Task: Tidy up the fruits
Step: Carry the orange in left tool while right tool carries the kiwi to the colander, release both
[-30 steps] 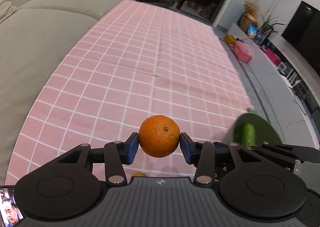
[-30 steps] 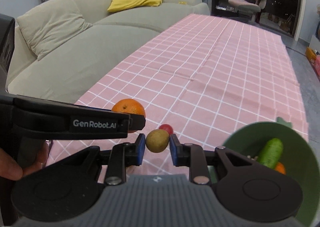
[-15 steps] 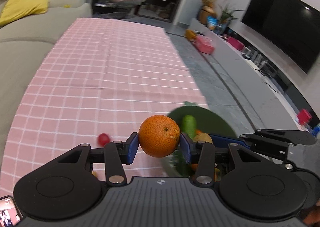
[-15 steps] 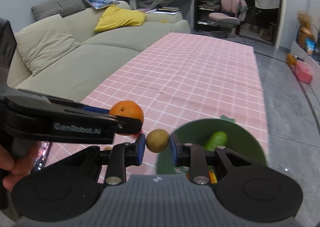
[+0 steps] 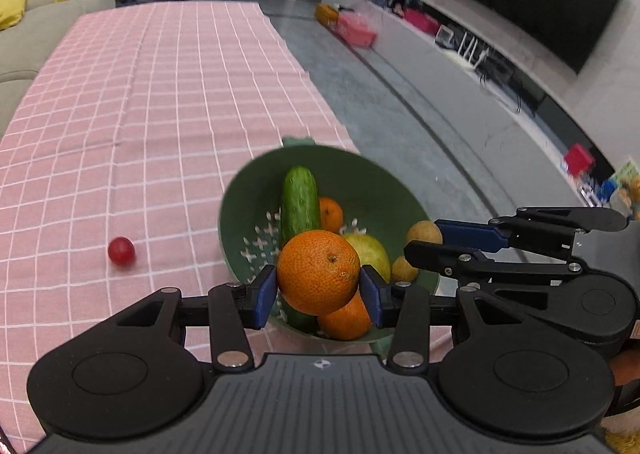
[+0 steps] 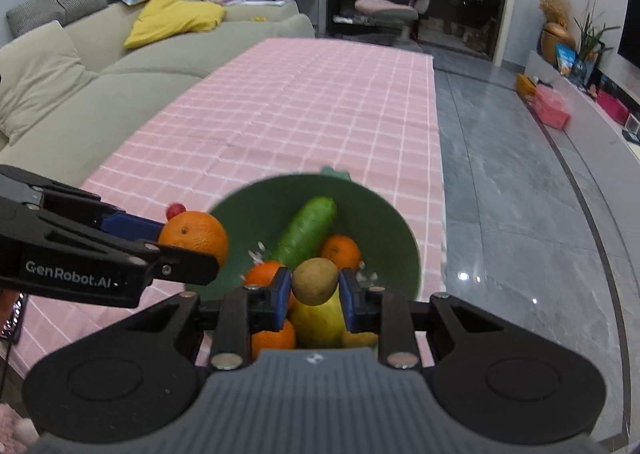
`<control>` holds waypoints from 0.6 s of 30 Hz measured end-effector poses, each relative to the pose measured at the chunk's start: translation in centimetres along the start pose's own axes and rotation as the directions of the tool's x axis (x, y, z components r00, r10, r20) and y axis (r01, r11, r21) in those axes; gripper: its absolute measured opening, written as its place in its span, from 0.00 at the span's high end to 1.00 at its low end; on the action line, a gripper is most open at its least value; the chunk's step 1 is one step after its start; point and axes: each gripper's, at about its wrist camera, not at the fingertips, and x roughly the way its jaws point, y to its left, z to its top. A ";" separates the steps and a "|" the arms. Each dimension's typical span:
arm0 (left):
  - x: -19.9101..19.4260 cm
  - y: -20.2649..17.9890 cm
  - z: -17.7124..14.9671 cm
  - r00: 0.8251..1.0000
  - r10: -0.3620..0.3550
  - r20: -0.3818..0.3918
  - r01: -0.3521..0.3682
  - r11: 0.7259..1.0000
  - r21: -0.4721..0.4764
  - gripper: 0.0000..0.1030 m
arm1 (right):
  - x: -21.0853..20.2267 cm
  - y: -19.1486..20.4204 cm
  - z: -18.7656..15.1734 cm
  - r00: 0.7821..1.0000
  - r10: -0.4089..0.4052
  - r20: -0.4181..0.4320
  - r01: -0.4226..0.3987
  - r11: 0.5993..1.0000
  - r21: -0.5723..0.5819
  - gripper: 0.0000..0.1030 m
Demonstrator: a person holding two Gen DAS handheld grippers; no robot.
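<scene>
A: Both grippers are up over the green bowl (image 5: pixel 240 194) right now, each carrying a fruit. The left gripper (image 5: pixel 319 286) has its blue pads clamped on an orange (image 5: pixel 318 272) — round, bright, pebbly skin, a small dark stem scar facing the camera.

B: And the right gripper (image 6: pixel 315 286) is closed tight on a small brown fruit (image 6: pixel 314 280), dull tan, smooth, a bit egg-shaped. It hangs just above the bowl's near side.

A: Look inside that bowl: a long green cucumber (image 5: pixel 299 202) leaning up its inner wall, smaller oranges (image 6: pixel 340 251) beside it, a yellow-green fruit (image 5: pixel 370 254) under the held orange, and a little tan one (image 5: pixel 404 269) by the right rim.

B: White perforations show in the bowl's floor, so it reads as a colander. It sits on the pink checked cloth (image 5: pixel 140 102), at the cloth's edge next to the grey floor (image 6: pixel 520 194).

A: One straggler — a small red fruit (image 5: pixel 121 251), glossy, on the cloth to the left of the bowl, well apart from it.

B: From the right wrist view, that red one peeks out just behind the held orange.
</scene>
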 end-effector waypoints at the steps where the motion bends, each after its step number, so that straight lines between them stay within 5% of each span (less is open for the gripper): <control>1: 0.3 -0.1 0.0 1.000 0.007 -0.009 -0.007 1.000 0.004 0.51 | 0.3 -0.1 -0.2 1.000 -0.001 -0.015 0.001 1.000 0.004 0.78; 8: 2.0 -0.8 -0.2 0.992 0.108 -0.067 -0.103 0.992 0.068 0.51 | 2.3 -0.4 -1.2 0.995 0.021 -0.099 -0.020 1.000 0.018 0.78; 18: 3.0 -1.2 0.0 0.986 0.138 -0.090 -0.127 0.985 0.118 0.50 | 3.9 -0.3 -1.7 0.987 0.036 -0.159 -0.033 0.999 0.024 0.78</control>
